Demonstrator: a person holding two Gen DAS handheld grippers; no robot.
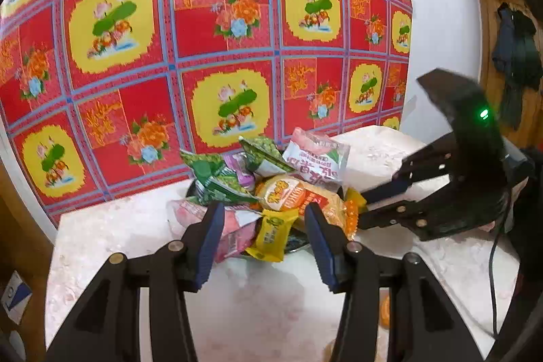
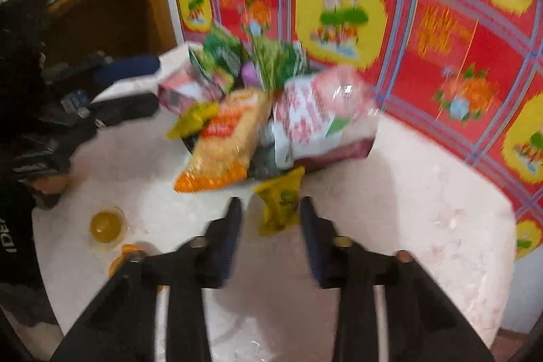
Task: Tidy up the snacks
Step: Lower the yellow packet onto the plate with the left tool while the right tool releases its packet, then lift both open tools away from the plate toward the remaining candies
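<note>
**Right tool straddling a yellow packet at the edge of the snack heap**

From my right wrist camera, the right gripper (image 2: 271, 219) had its jaws slightly spread around a small yellow plastic snack packet (image 2: 280, 209). The packet lay on the white marbled tabletop (image 2: 424, 192), just off the pile's near edge. The three o'clock pad seemed to touch the packet. A thin gap showed at the nine o'clock pad, though blur kept me from being sure.

The heap of crinkly snack bags (image 2: 258, 111) sat at twelve o'clock from that tool. It held a long orange-and-yellow bag (image 2: 220, 151), a pink-and-white pouch (image 2: 322, 111) at one o'clock, and green packets (image 2: 220, 56) at the back. A clear cup of orange jelly (image 2: 105, 226) stood apart at nine o'clock.

Through my left wrist camera, the left gripper (image 1: 263, 240) was spread, pinching nothing. Another yellow wrapper (image 1: 271, 233) and the heap lay just beyond its tips at twelve o'clock. The right tool reached in from three o'clock. A red floral patterned cloth (image 1: 237, 22) hung behind the table.
</note>
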